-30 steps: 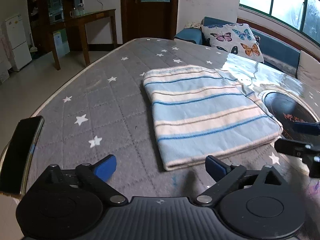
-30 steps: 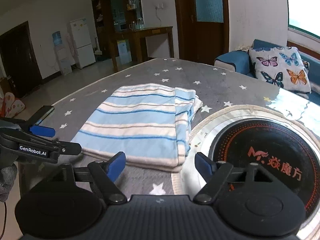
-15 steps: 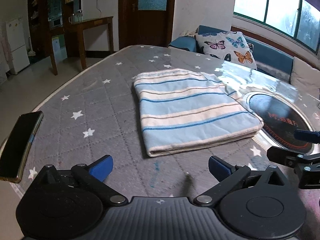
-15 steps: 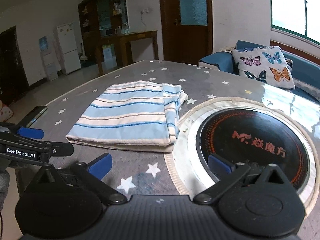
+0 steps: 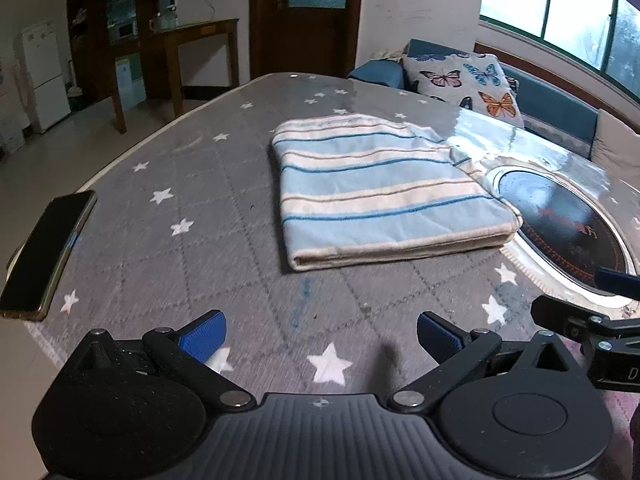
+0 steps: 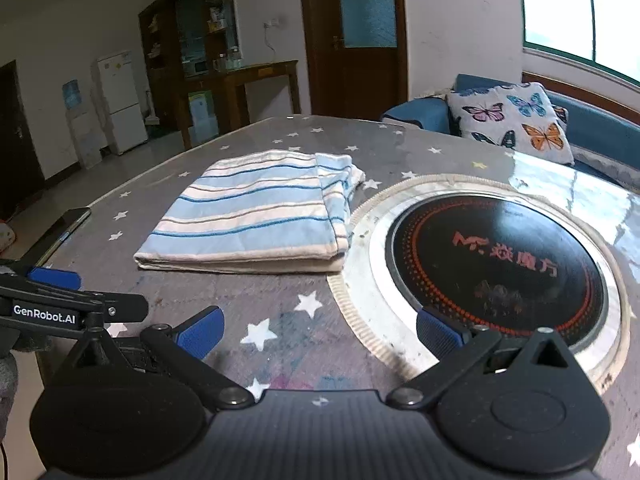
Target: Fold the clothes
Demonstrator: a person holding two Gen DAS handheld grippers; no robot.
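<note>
A folded blue and cream striped cloth (image 5: 380,196) lies flat on the grey star-print table (image 5: 192,264); it also shows in the right wrist view (image 6: 256,220). My left gripper (image 5: 320,338) is open and empty, well short of the cloth's near edge. My right gripper (image 6: 318,332) is open and empty, near the table's front, between the cloth and the cooktop. The right gripper shows at the right edge of the left wrist view (image 5: 588,312), and the left gripper at the left edge of the right wrist view (image 6: 68,296).
A round black induction cooktop (image 6: 496,268) is set into the table right of the cloth. A dark phone (image 5: 44,252) lies at the table's left edge. A sofa with a butterfly cushion (image 5: 468,84) stands behind the table.
Both grippers have pulled back from the cloth toward the table's front edge. The cloth has stayed folded and in place.
</note>
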